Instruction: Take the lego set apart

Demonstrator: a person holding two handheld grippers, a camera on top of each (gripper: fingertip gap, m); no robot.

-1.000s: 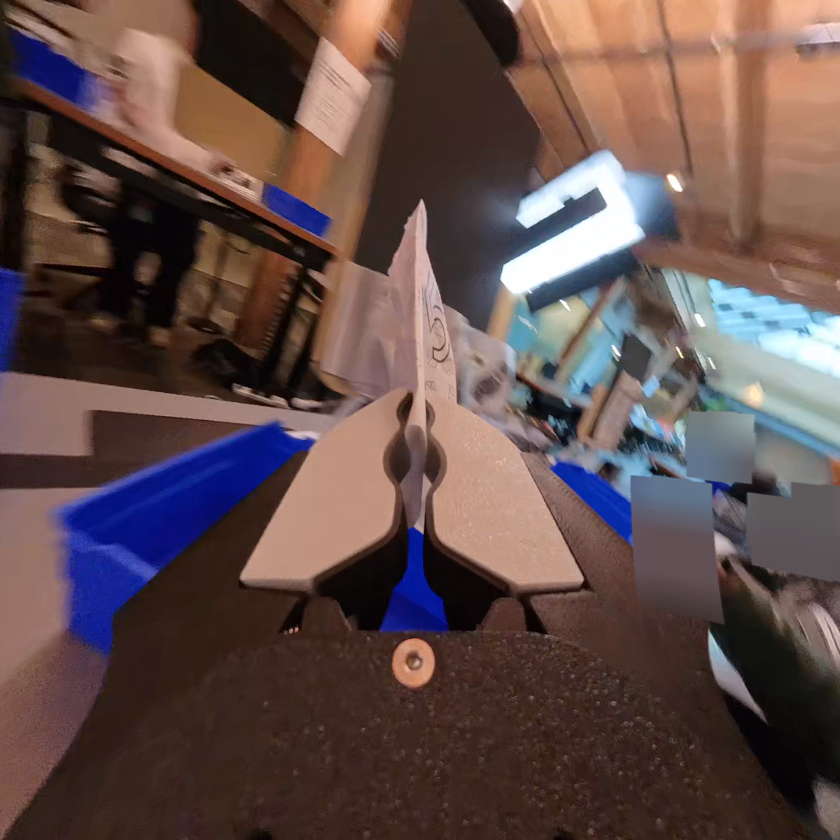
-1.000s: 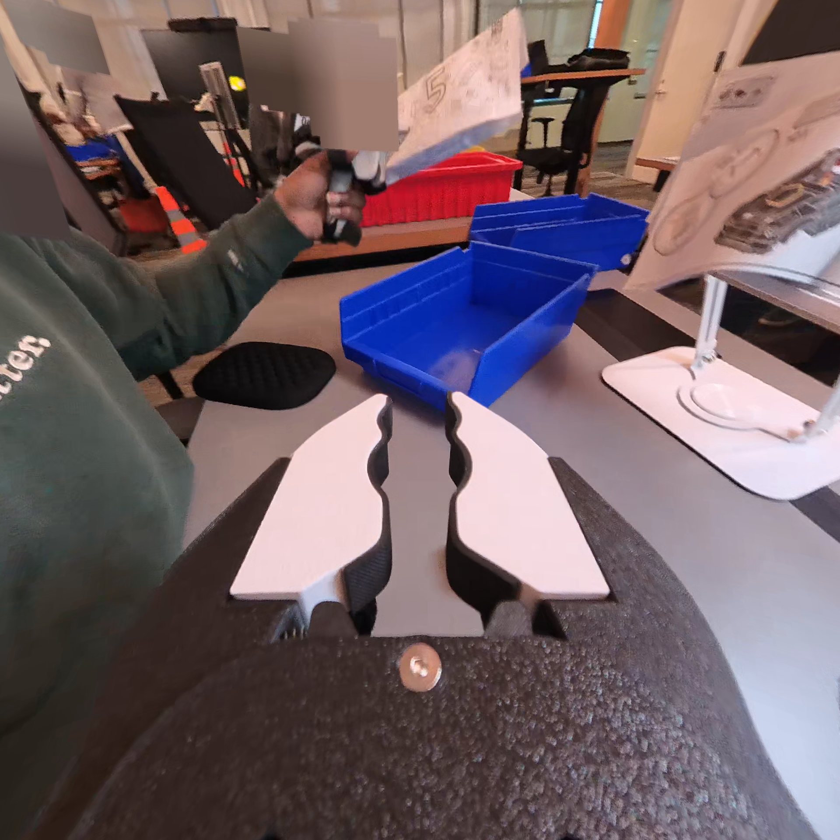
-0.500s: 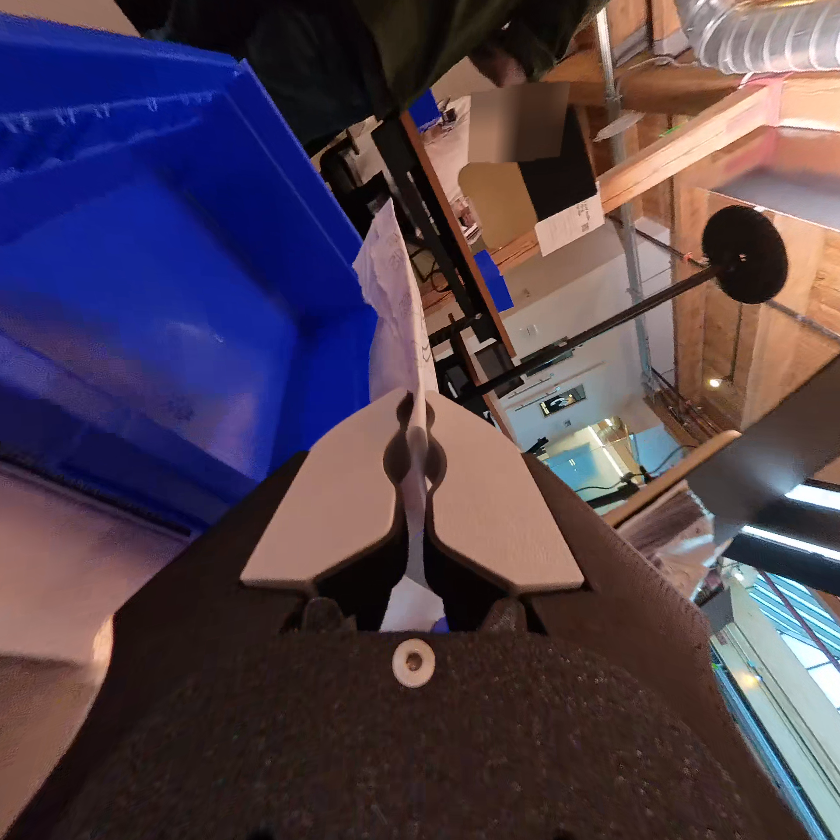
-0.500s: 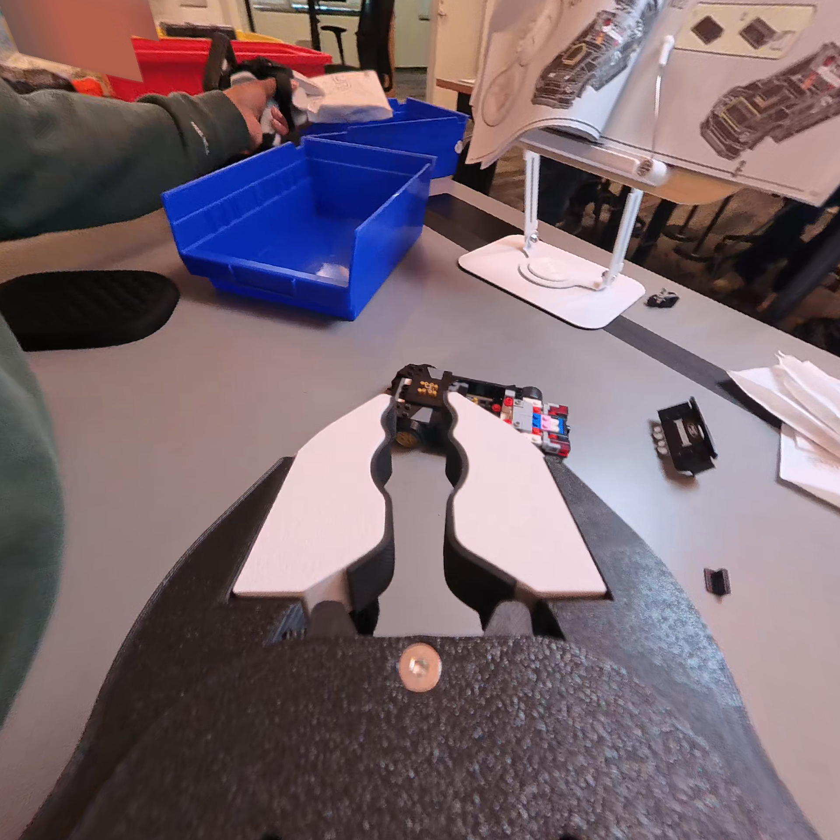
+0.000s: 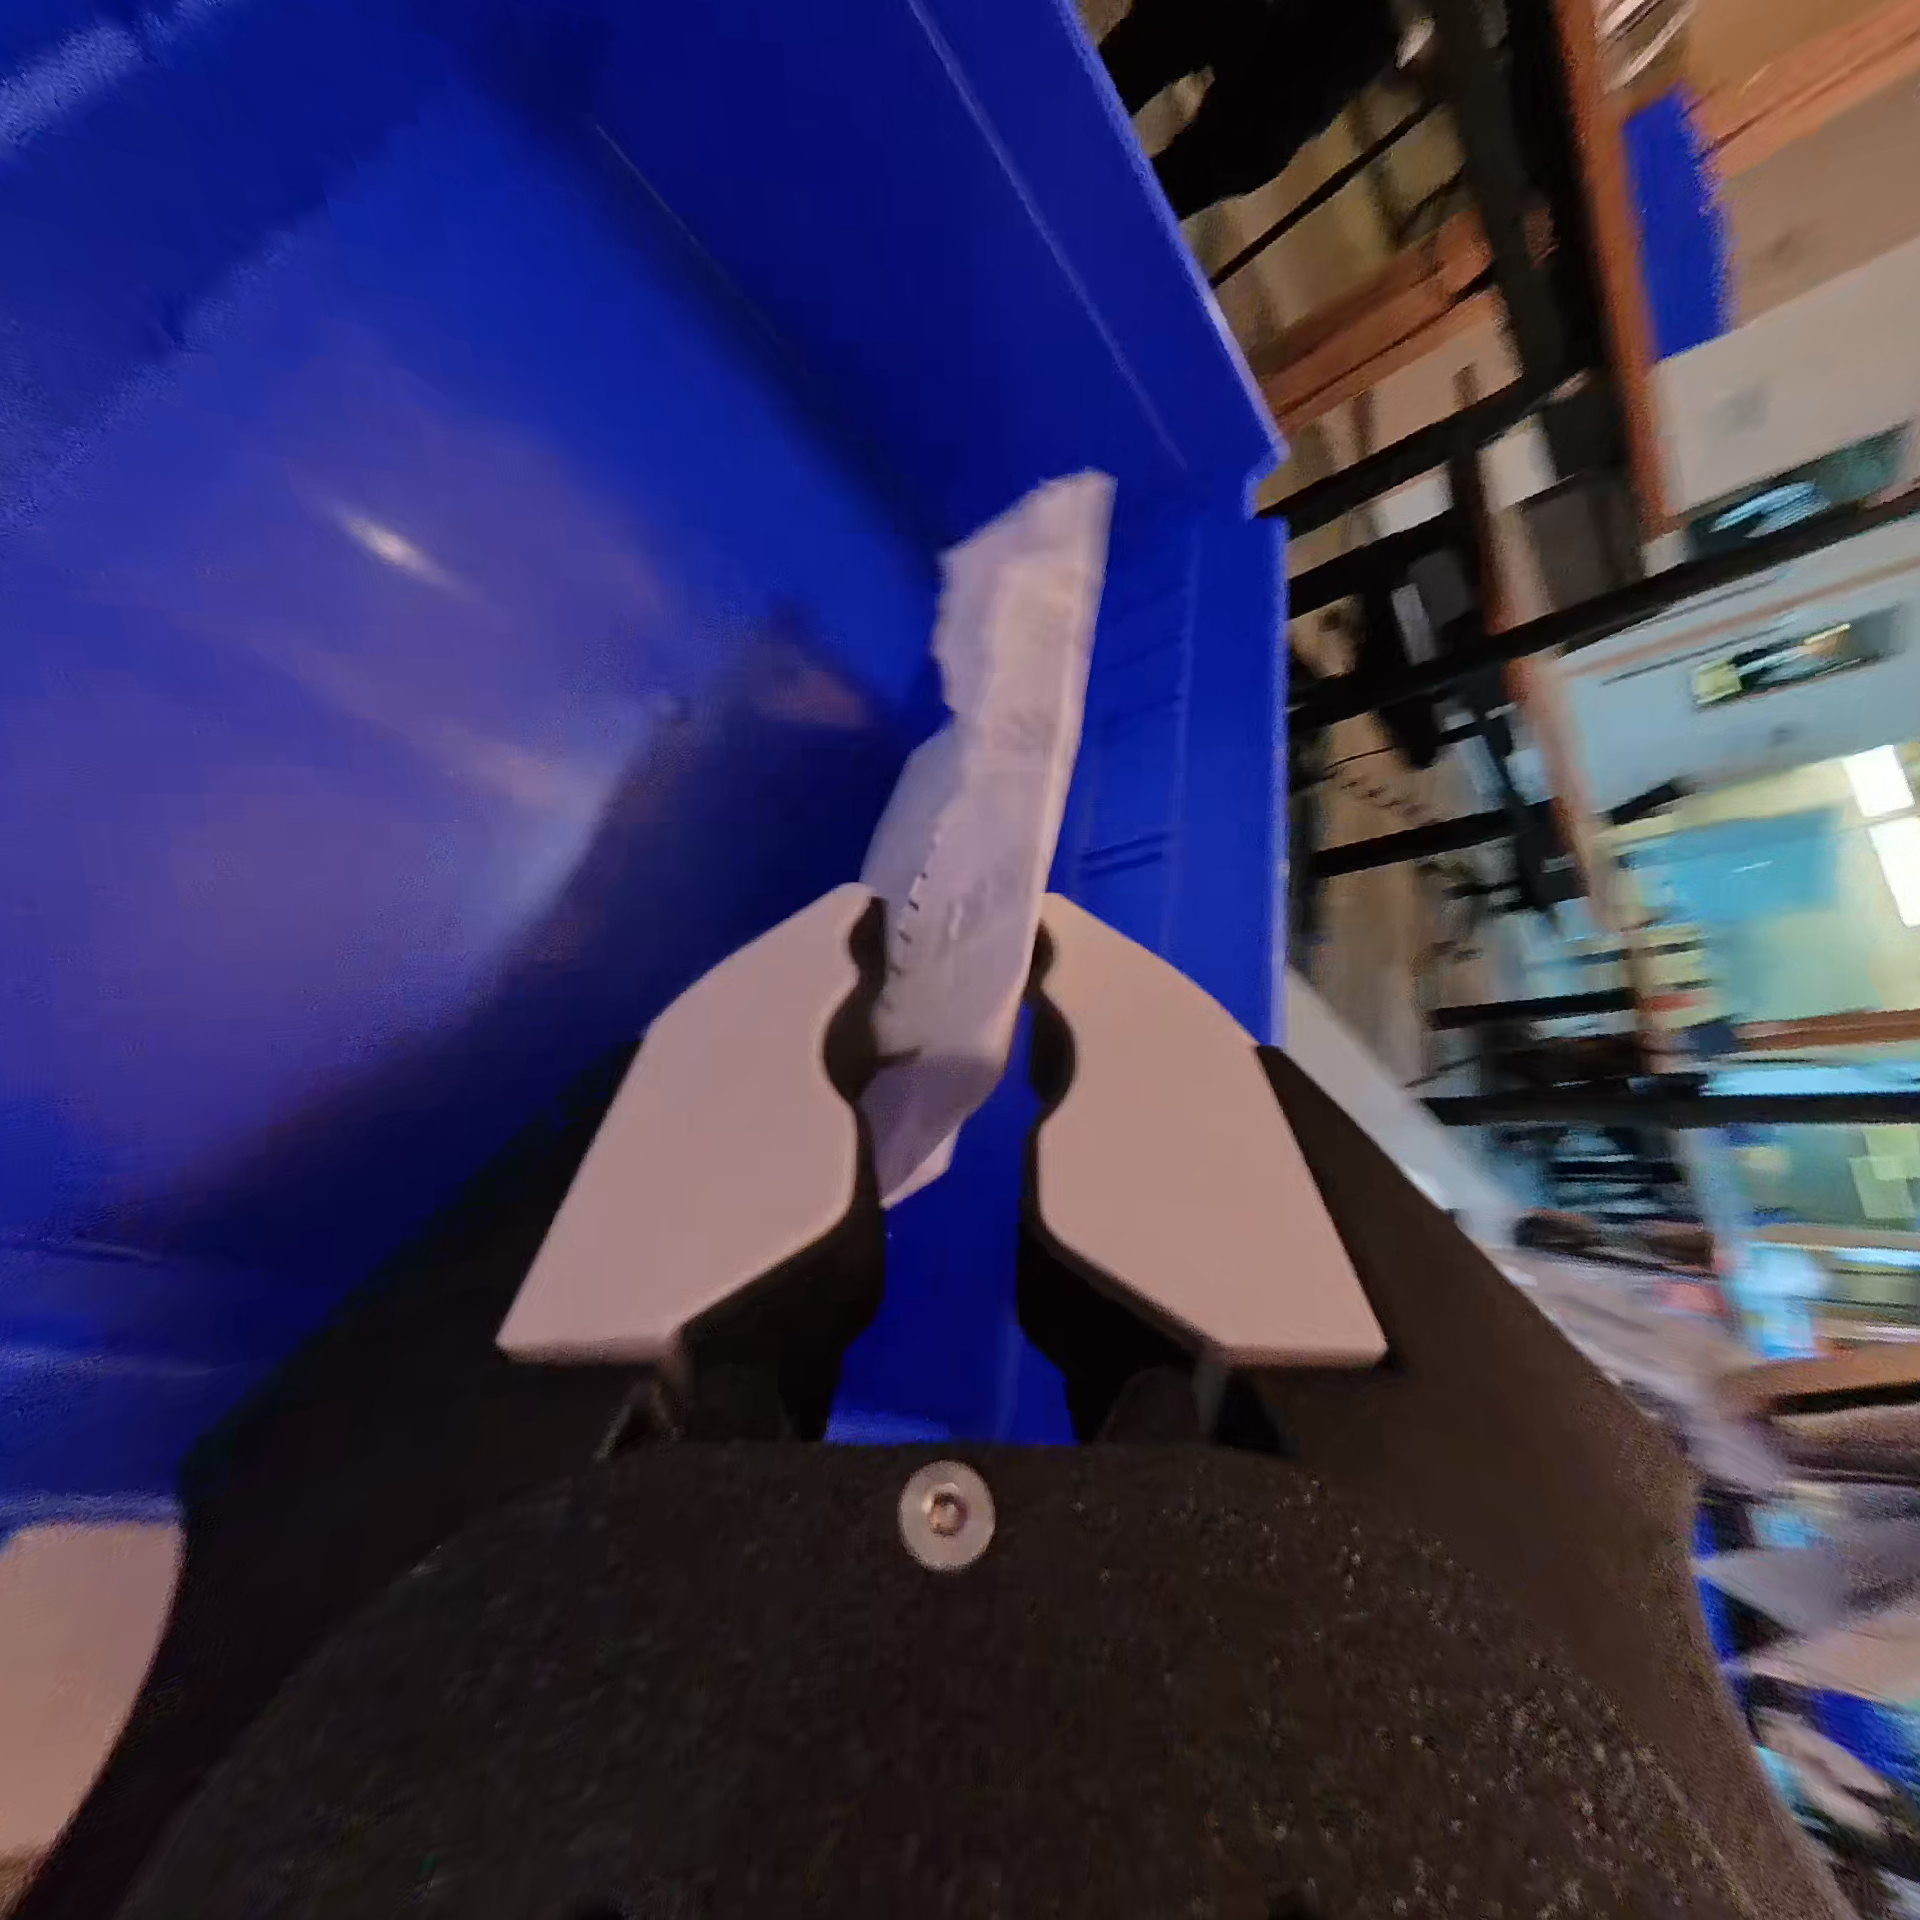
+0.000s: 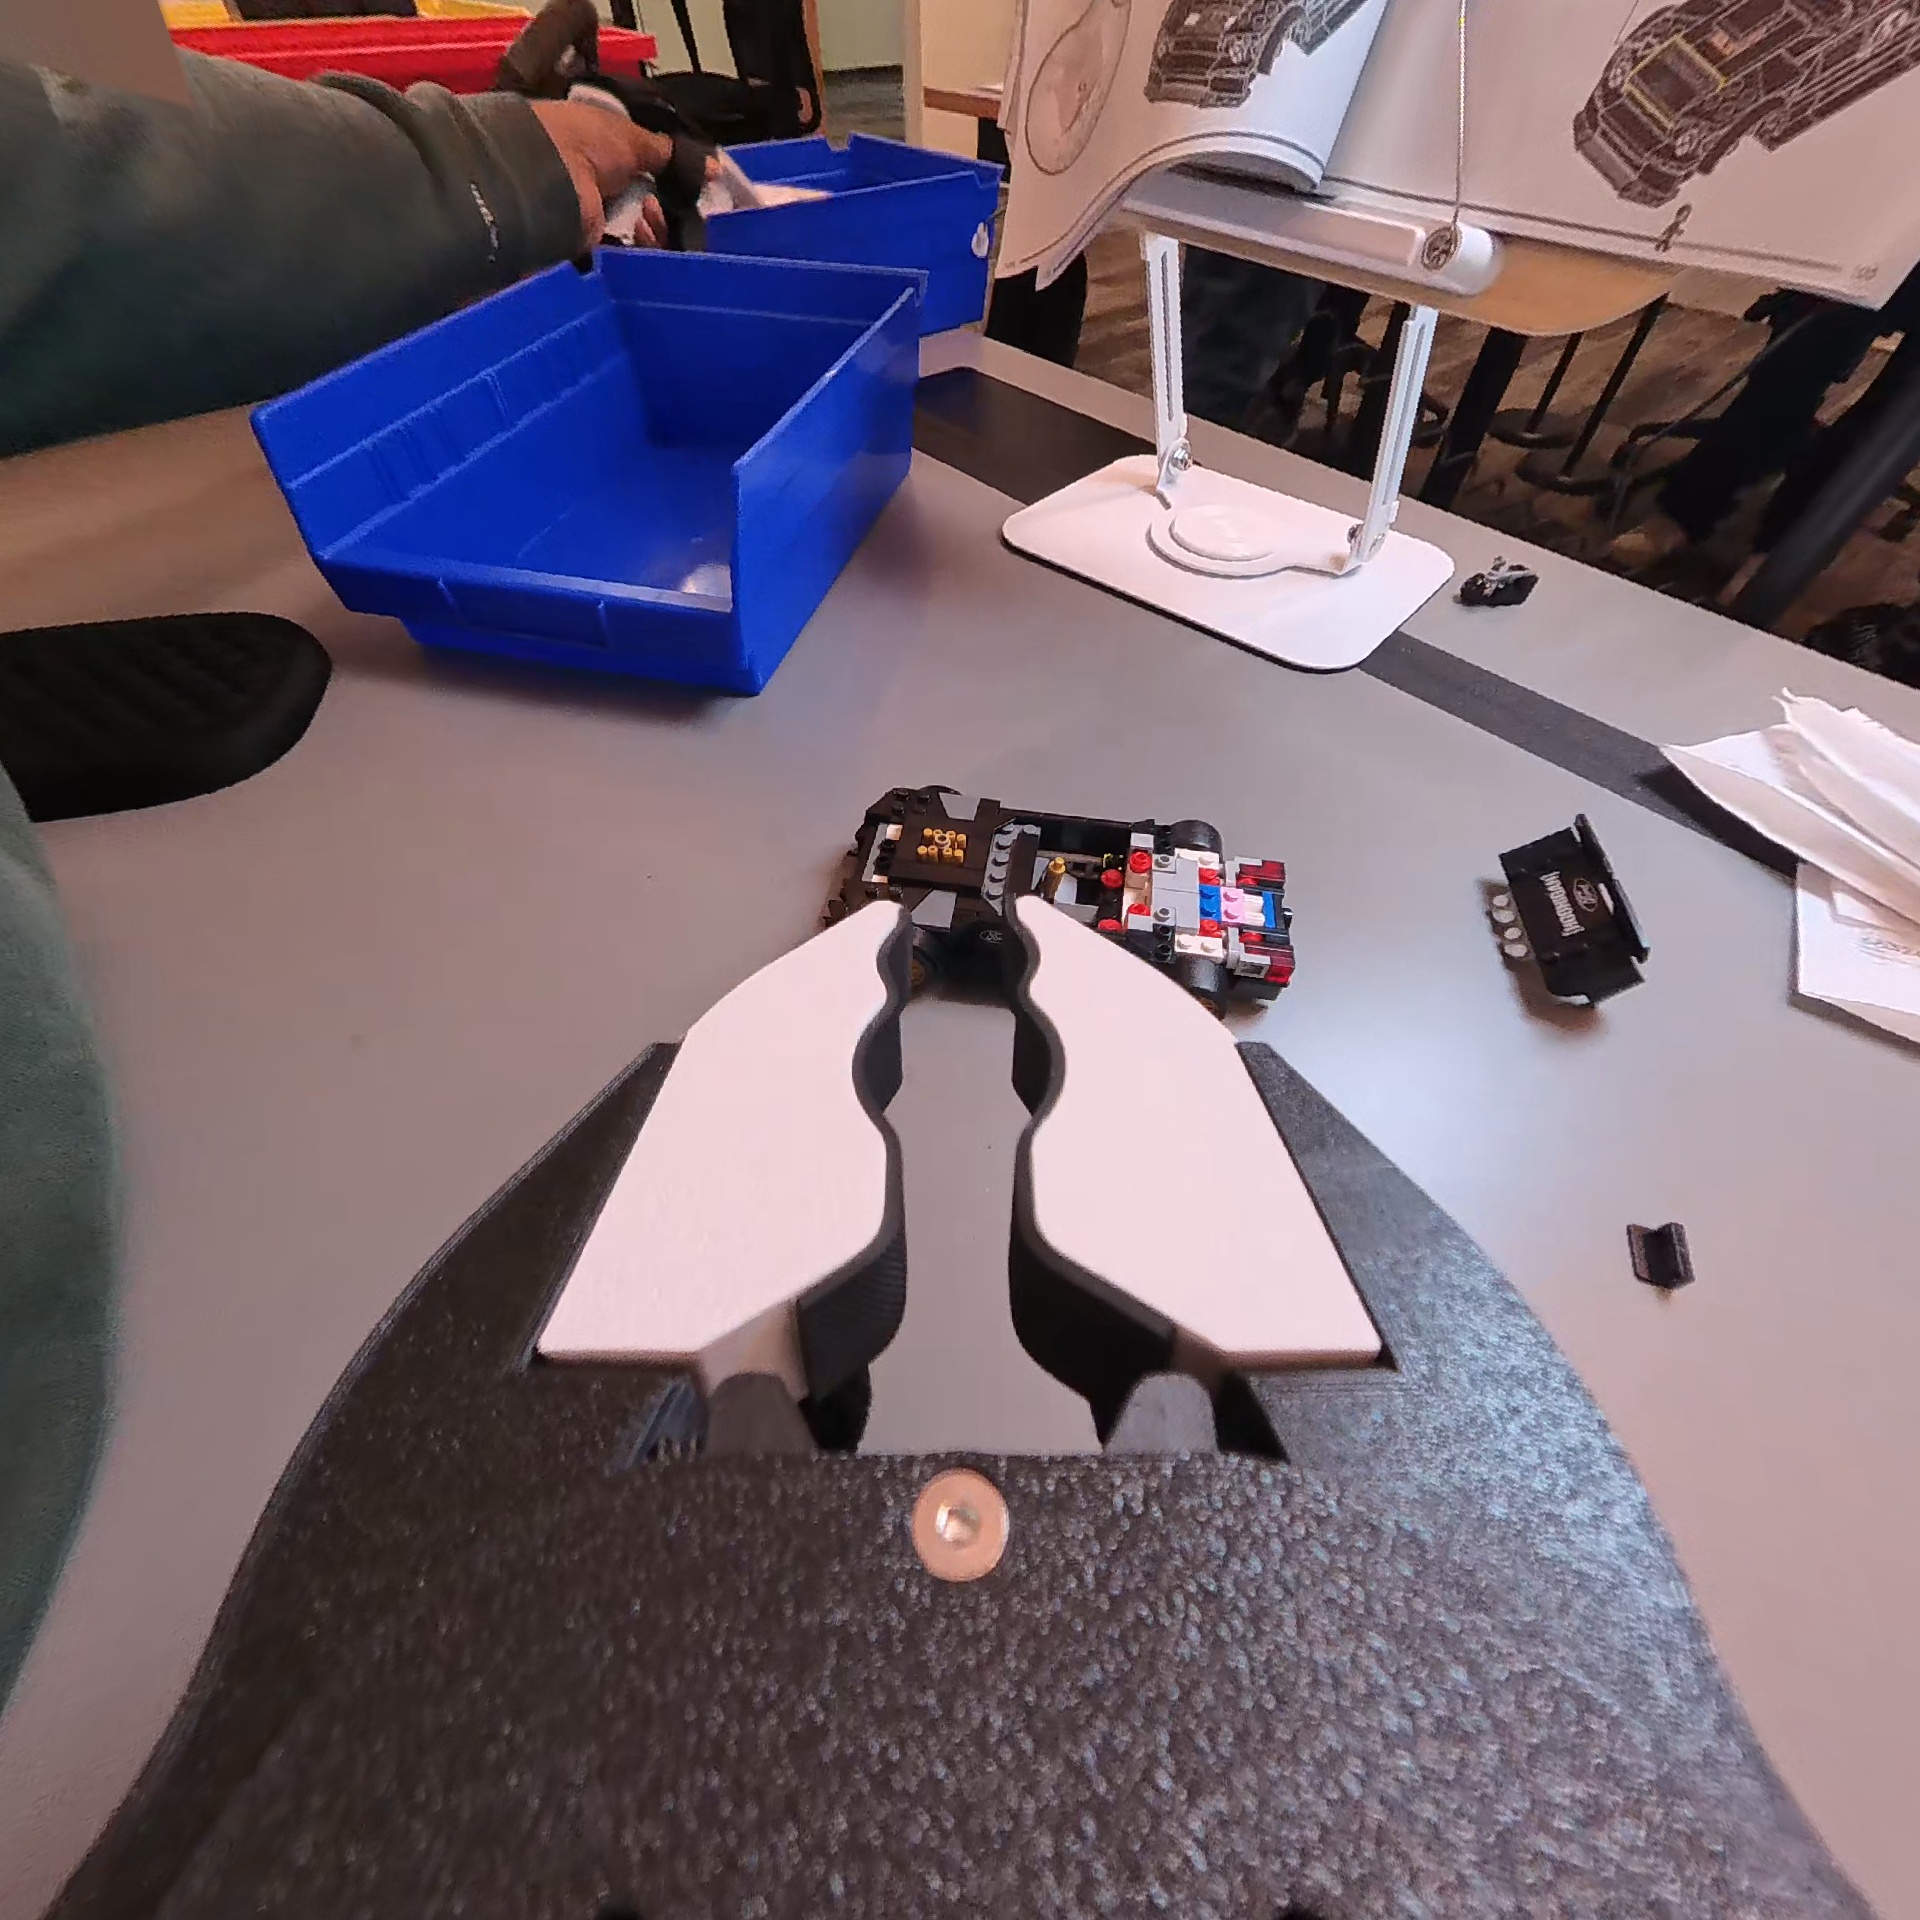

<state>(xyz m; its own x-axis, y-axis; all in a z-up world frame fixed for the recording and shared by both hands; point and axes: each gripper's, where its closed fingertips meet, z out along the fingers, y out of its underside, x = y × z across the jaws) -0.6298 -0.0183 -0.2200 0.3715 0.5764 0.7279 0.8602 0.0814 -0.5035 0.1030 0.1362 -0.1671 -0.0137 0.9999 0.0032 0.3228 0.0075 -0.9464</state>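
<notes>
Left gripper (image 5: 956, 935), fingers spread, with a crumpled white paper bag (image 5: 982, 831) loose in the gap between them, above the inside of a glossy blue plastic bin (image 5: 468, 520); the view is blurred, so contact between bag and fingers cannot be told. Right gripper (image 6: 958, 920), fingers parted and holding nothing, low over the grey tabletop (image 6: 520, 883), its tips just short of the partly stripped black lego car (image 6: 1070, 894) with red, blue and pink bricks exposed. Detached black lego panel (image 6: 1569, 909) lies to the car's right; small black lego piece (image 6: 1659, 1254) nearer the camera. Open blue plastic bin (image 6: 613, 468) stands at rear left; white stand (image 6: 1236, 561) bearing the instruction booklet (image 6: 1455, 94) at rear right.
</notes>
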